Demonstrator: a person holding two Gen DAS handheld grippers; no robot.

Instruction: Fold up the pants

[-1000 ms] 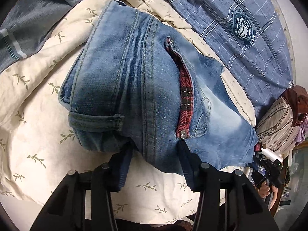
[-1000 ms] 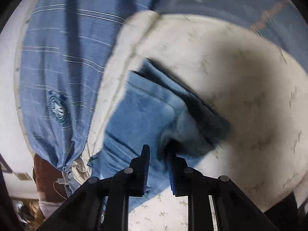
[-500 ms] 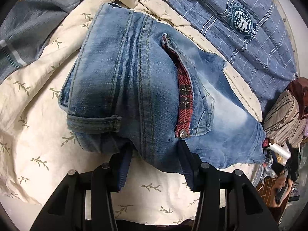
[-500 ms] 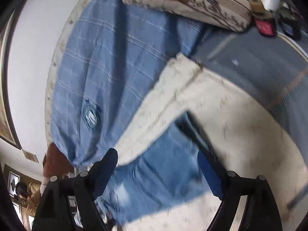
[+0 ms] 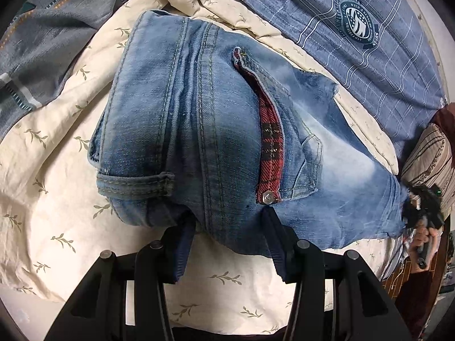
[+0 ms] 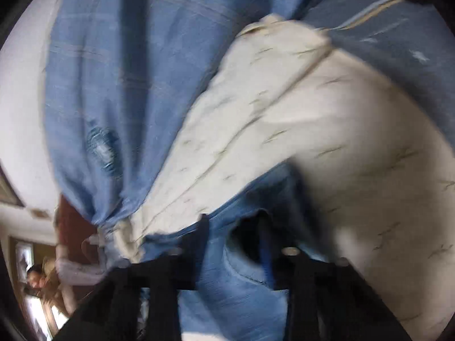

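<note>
Left wrist view shows a bed covered by a cream sheet [image 5: 57, 199] printed with small leaf sprigs, with a blue checked cloth [image 5: 384, 56] bearing a round badge lying across its far right and a grey patterned cloth [image 5: 57, 28] at the far left. On the cream sheet lie the pants [image 5: 199, 130], faded blue jeans folded into a thick bundle, waistband and belt loop toward the camera, a pocket edged in red plaid [image 5: 270, 153] with a metal rivet at its near end. A striped pillow [image 5: 429, 159] sits at the right edge.

The left claw [image 5: 227, 227] reaches onto the near edge of the bundle: its two blue-padded fingers stand partly spread, with a thick fold of denim bulging between them and both pads pressing its sides, so it pinches the pants at the waistband end.

At the far right end of the jeans, the right claw [image 5: 421, 210] shows small and dark, a hand below it on the handle.

Right wrist view is badly blurred. The right claw [image 6: 231, 227] sits over the blue denim [image 6: 233, 298] at the cream sheet's edge [image 6: 312, 142]; its jaws are closing with denim between them, one fold bunched by the right finger. Whether the pads press it, I cannot tell.
</note>
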